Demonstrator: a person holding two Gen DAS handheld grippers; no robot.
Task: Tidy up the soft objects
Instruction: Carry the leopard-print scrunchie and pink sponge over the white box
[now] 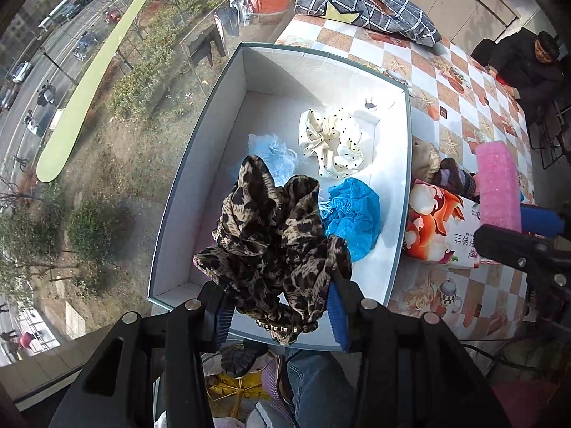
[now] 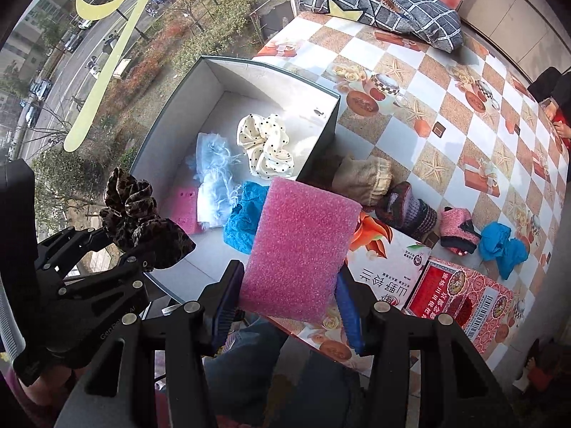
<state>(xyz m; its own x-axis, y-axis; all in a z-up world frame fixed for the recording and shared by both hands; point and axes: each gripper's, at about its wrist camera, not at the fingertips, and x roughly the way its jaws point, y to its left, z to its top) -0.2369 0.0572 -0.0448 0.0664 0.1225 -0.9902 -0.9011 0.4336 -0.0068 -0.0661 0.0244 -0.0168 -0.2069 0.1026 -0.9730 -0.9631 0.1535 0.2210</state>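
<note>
Left wrist view shows the left gripper clenched on a leopard scrunchie bunched between its fingers above the box, while the right wrist view shows the right gripper clamping a pink sponge upright beside that box.

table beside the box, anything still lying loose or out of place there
Yes. Several soft items are still strewn on the checkered table outside the open box: a beige sock, a dark striped sock, a pink knit piece and a crumpled blue cloth. Nothing looks spilled or damaged.
</note>
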